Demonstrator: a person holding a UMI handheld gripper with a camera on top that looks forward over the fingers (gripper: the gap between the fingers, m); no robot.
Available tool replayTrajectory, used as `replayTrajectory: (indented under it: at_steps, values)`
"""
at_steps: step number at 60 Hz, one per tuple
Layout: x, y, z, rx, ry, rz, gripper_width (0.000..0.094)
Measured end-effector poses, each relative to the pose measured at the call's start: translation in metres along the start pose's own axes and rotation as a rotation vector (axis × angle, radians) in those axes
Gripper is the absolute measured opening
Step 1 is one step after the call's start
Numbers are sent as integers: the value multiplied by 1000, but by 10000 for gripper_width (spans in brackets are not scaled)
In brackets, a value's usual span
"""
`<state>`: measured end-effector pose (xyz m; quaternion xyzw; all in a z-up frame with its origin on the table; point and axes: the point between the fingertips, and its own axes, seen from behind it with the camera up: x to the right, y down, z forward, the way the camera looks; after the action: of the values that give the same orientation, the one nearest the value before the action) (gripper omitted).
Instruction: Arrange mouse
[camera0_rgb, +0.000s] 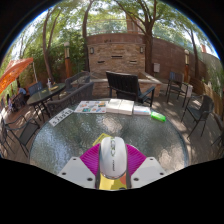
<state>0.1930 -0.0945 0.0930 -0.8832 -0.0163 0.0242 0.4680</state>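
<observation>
A white computer mouse (113, 155) sits between my gripper's (113, 166) two fingers, its nose pointing away from me. The magenta pads (92, 158) press against both of its sides and hold it above a round glass table (70, 140). A yellow-green patch shows just under the mouse, between the fingers. The mouse's underside is hidden.
At the table's far side lie a patterned mat (90, 106), a white box (120, 105), a white card (141, 110) and a green object (158, 116). A keyboard (60, 116) lies at the left. Black chairs (128, 86) surround the table on a brick-walled patio.
</observation>
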Motion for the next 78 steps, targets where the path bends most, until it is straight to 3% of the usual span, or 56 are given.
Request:
replayTrajectory:
  at_steps: [7,17,21,23,26,29,33,46,61,78]
  values:
    - [26,56,21,-102,4,-32,354]
    - [26,107,37,-202,-34,-3,473]
    - [27,105,33,-192,-29,-11,521]
    - [30,104,29,-190,-20,-22,632]
    - [28,96,17,-174,-12,-32,872]
    - [28,83,4,-147,-1,-36,821]
    - [27,64,-21,-111,15,-44,869]
    - [13,35,-124,-37,75,-64,856]
    - [-10,45,-208,-17,83,-99,854]
    - [-21,59,-234,-24,88,-68,856]
